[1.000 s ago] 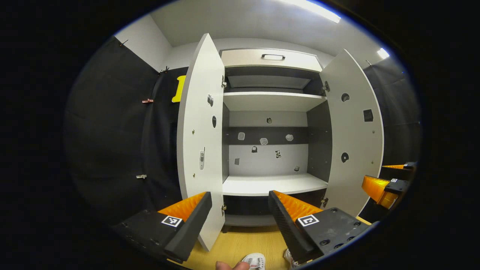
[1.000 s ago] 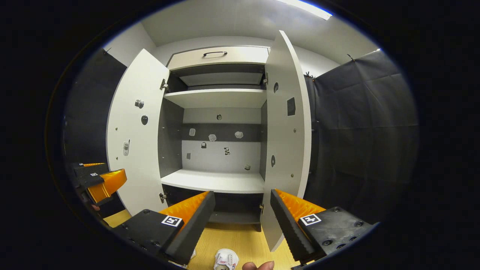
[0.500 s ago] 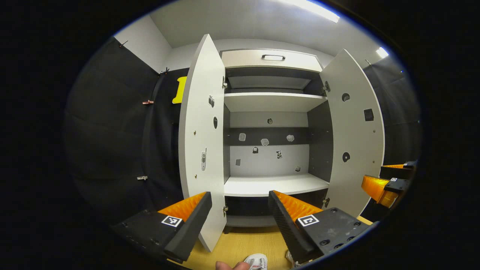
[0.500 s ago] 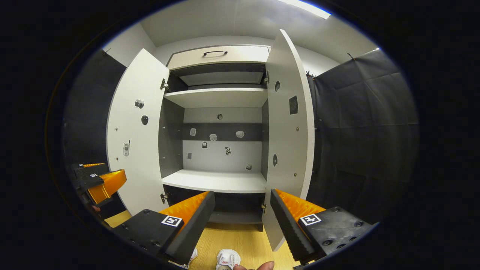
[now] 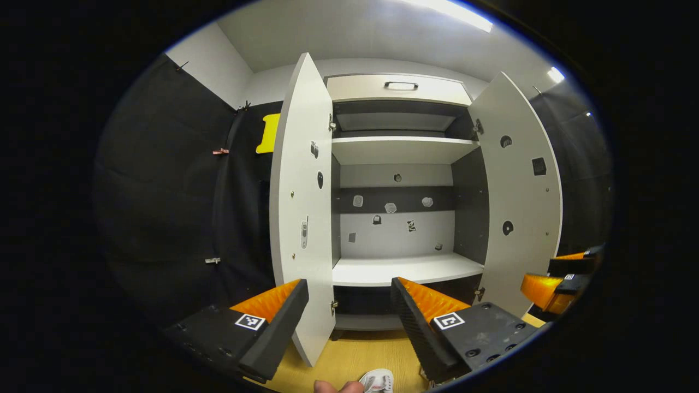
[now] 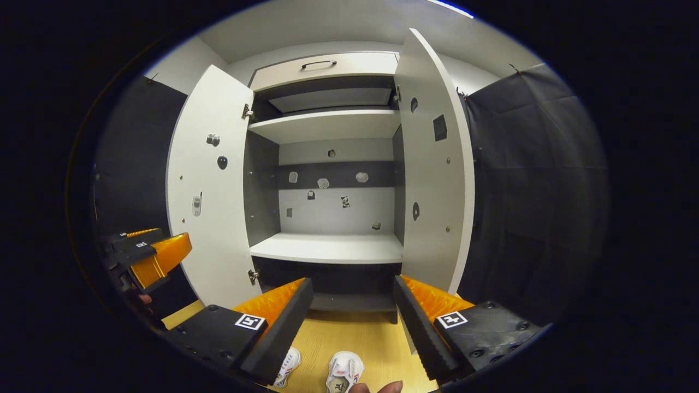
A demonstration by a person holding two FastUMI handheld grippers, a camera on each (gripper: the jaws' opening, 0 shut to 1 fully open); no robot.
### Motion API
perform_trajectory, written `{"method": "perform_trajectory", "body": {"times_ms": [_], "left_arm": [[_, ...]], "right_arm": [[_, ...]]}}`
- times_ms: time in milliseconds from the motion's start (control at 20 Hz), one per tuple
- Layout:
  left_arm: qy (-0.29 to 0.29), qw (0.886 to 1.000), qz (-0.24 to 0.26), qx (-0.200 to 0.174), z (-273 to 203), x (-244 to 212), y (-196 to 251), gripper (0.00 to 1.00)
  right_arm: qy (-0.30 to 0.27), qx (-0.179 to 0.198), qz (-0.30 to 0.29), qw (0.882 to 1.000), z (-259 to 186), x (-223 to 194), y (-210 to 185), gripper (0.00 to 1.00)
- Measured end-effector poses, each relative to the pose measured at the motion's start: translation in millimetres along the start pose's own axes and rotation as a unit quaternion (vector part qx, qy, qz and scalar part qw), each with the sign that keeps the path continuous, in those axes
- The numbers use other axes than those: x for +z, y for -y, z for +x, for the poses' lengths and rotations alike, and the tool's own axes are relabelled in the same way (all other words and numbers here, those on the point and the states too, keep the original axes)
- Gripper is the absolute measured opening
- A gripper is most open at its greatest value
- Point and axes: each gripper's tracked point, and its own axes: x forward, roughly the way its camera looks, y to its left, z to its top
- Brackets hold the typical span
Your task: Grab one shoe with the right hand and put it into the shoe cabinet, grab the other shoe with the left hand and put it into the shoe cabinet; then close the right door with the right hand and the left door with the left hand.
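We hold the right tongs (image 6: pixel 352 322) and left tongs (image 5: pixel 349 322) wide apart and empty before the shoe cabinet (image 6: pixel 327 248), both doors open. The two shoes (image 6: pixel 344 374) lie on the floor below the right tongs. In our judgement, the right door (image 6: pixel 434 164), close by, could be knocked when we descend.
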Motion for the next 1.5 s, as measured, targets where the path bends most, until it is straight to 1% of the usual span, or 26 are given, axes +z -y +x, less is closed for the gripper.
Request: {"method": "perform_trajectory", "body": {"times_ms": [150,350,450,600,700,750,850,900,950,1000,1150,1250,1300,1350,1400,1500], "left_arm": [[-0.002,1.0,0.004,0.005,-4.0,-10.4,-4.9,0.95],[0.001,1.0,0.014,0.009,-9.8,-20.3,-10.0,0.95],[0.001,1.0,0.021,0.01,-12.7,-25.5,-12.4,0.95],[-0.004,1.0,0.025,0.016,-16.8,-34.4,-16.4,0.95],[-0.011,0.999,0.027,0.022,-19.6,-43.5,-19.6,0.95],[-0.017,0.999,0.028,0.024,-21.1,-49.1,-19.9,0.95],[-0.028,0.999,0.033,0.025,-24.5,-59.0,-20.8,0.96],[-0.034,0.999,0.035,0.024,-26.4,-62.9,-20.8,0.95],[-0.04,0.998,0.037,0.023,-28.3,-68.5,-21.6,0.95],[-0.046,0.998,0.04,0.024,-30.1,-72.3,-23.0,0.95],[-0.062,0.996,0.051,0.03,-33.4,-86.8,-29.3,0.94],[-0.066,0.996,0.056,0.034,-35.7,-91.9,-31.8,0.94],[-0.066,0.996,0.057,0.034,-36.5,-93.5,-32.2,0.94],[-0.067,0.996,0.057,0.033,-37.1,-95.5,-31.7,0.94],[-0.068,0.996,0.057,0.031,-37.8,-97.0,-31.0,0.94],[-0.069,0.995,0.061,0.033,-37.5,-99.2,-33.0,0.94]], "right_arm": [[-0.052,0.019,0.017,0.998,-4.0,-46.3,-13.1,0.98],[-0.126,0.035,0.043,0.99,-10.0,-115.6,-28.4,0.98],[-0.159,0.037,0.05,0.985,-12.7,-150.2,-31.7,0.98],[-0.209,0.027,0.067,0.975,-13.2,-202.5,-32.7,0.98],[-0.244,0.028,0.079,0.966,-16.2,-241.2,-37.2,0.92],[-0.262,0.029,0.084,0.961,-17.4,-260.4,-38.8,0.84],[-0.288,0.031,0.089,0.953,-17.6,-295.1,-42.2,0.81],[-0.3,0.025,0.089,0.949,-15.6,-311.4,-41.1,0.75],[-0.309,0.018,0.093,0.946,-11.4,-325.0,-40.1,0.62],[-0.315,0.01,0.095,0.944,-6.0,-338.3,-38.4,0.57],[-0.331,-0.014,0.1,0.938,4.7,-372.0,-33.5,0.57],[-0.324,-0.027,0.098,0.94,16.5,-385.9,-33.6,0.57],[-0.319,-0.033,0.096,0.942,23.2,-389.8,-31.5,0.54],[-0.315,-0.043,0.098,0.943,29.6,-392.2,-32.0,0.39],[-0.312,-0.05,0.104,0.943,37.2,-395.9,-33.0,0.43],[-0.291,-0.064,0.099,0.95,54.8,-393.3,-30.6,0.42]]}}
